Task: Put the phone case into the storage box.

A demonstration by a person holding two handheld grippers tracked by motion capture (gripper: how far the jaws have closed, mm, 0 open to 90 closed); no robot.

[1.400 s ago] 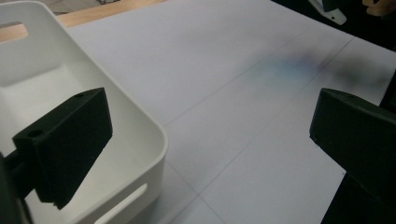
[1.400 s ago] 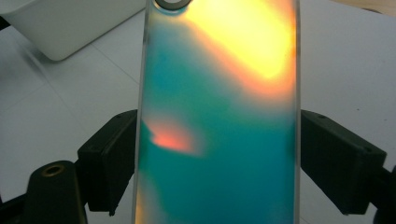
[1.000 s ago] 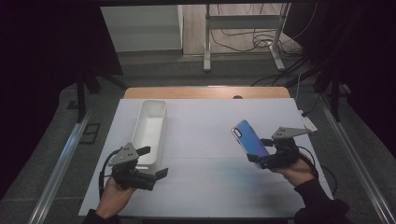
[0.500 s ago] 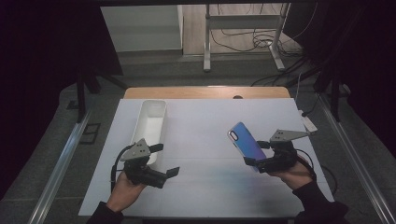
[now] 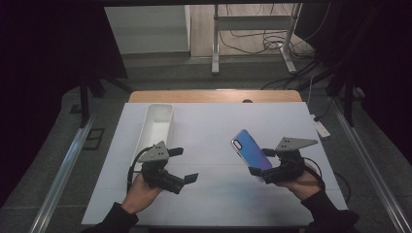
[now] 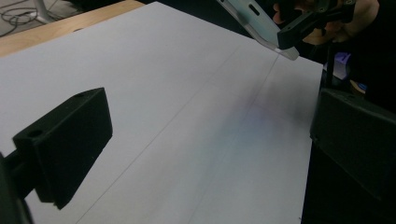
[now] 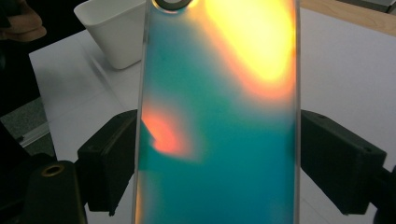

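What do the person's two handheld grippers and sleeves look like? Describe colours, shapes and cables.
Both the left gripper and right gripper are black with blocky rectangular jaws, each topped by a grey three-cornered plate and trailing a black cable. The person wears dark long sleeves.

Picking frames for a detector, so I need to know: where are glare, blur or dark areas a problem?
High view: surroundings dark, table evenly lit. Right gripper view: phone close and soft, with bright orange-yellow glare. Left gripper view: fingers blurred, faint purple tint on the table.
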